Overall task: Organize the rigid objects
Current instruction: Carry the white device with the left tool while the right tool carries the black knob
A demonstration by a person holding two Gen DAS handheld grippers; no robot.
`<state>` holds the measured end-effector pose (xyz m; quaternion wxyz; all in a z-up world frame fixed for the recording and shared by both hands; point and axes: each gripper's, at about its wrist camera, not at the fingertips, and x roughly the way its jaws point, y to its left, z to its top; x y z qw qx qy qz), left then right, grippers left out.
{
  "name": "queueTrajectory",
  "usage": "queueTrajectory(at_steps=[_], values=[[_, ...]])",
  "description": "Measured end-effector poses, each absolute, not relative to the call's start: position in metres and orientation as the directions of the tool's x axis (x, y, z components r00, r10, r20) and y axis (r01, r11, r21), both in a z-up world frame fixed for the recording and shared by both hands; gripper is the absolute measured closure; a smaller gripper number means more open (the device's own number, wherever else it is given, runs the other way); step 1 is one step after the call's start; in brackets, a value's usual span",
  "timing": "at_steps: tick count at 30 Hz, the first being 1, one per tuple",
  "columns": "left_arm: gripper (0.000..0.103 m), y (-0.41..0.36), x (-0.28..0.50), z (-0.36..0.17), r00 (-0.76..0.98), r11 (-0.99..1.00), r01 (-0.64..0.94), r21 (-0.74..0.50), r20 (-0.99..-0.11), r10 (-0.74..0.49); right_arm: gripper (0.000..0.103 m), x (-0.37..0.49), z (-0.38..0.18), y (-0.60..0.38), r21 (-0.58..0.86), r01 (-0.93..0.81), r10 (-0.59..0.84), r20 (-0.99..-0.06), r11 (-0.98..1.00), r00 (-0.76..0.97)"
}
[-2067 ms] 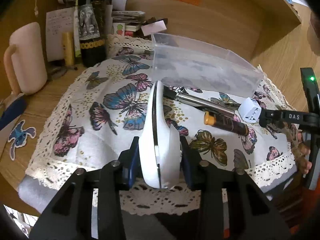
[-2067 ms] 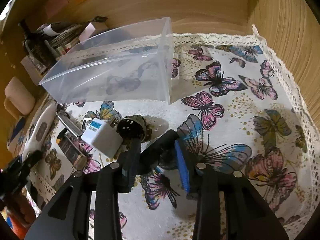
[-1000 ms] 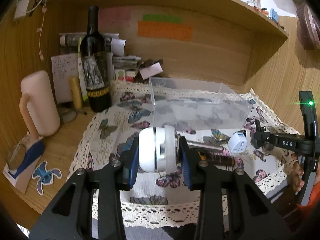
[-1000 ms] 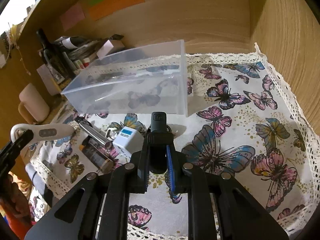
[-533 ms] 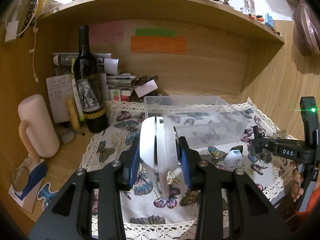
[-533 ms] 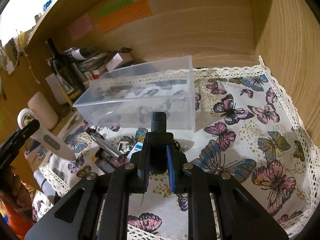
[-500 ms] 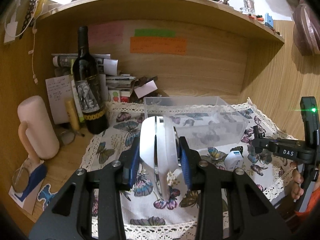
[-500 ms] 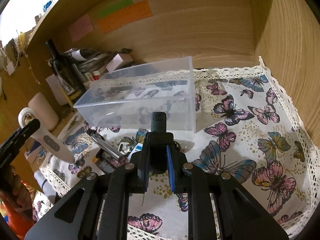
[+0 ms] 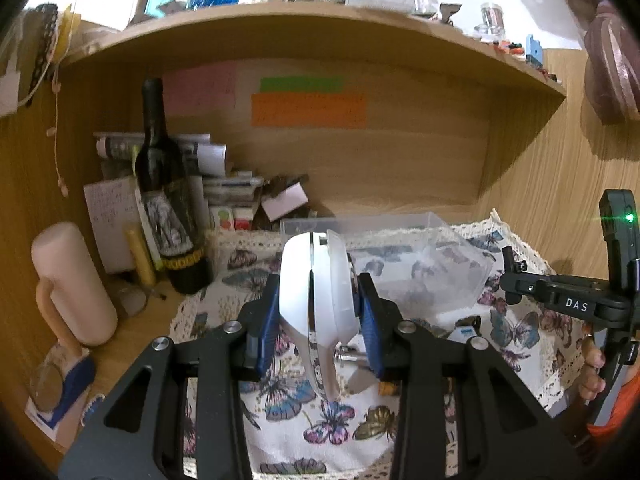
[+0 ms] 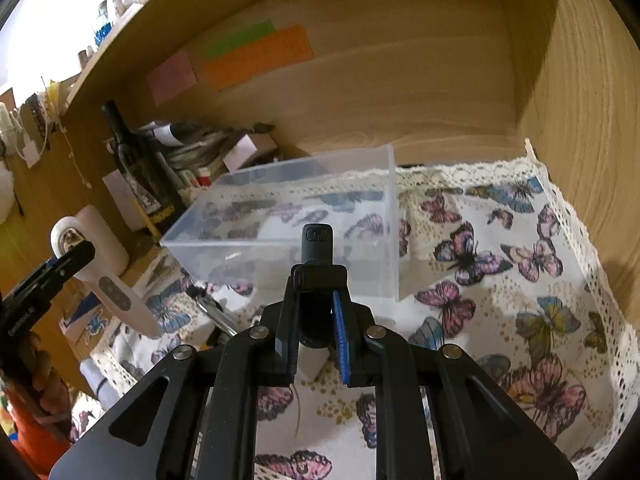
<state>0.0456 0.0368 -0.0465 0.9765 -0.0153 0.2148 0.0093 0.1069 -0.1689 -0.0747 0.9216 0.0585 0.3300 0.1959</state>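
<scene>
My left gripper (image 9: 318, 316) is shut on a white handheld device (image 9: 320, 292) and holds it in the air in front of the clear plastic bin (image 9: 432, 264). It also shows in the right wrist view (image 10: 116, 296), at the left. My right gripper (image 10: 314, 316) is shut on a small black device (image 10: 317, 248) and holds it just before the bin (image 10: 296, 216). The right gripper shows in the left wrist view (image 9: 508, 276), at the right. A white plug adapter (image 9: 464, 334), a metal tool (image 10: 216, 312) and a brown tube (image 9: 388, 388) lie on the butterfly cloth (image 10: 500, 280).
A wine bottle (image 9: 168, 216), papers (image 9: 224, 192) and a pink mug (image 9: 68, 284) stand at the back left. A wooden wall (image 10: 592, 120) closes the right side and a shelf (image 9: 320, 36) runs overhead. The cloth right of the bin is bare.
Both grippers have risen with their objects still held. The left one has lifted the white device off the cloth; the right one has closed on the black device and moved toward the bin.
</scene>
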Motion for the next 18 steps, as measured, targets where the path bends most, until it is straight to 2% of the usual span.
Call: queueTrajectory(at_steps=[10, 18], values=[[0.066, 0.034, 0.067, -0.006, 0.939, 0.999, -0.009, -0.036, -0.343, -0.004, 0.089, 0.121, -0.036, -0.159, 0.196, -0.364, 0.412, -0.511, 0.911, 0.755], [0.066, 0.038, 0.105, 0.003, 0.941, 0.999, -0.017, -0.033, -0.339, 0.004, 0.089, 0.149, -0.03, -0.149, 0.191, -0.38, 0.422, -0.516, 0.905, 0.746]])
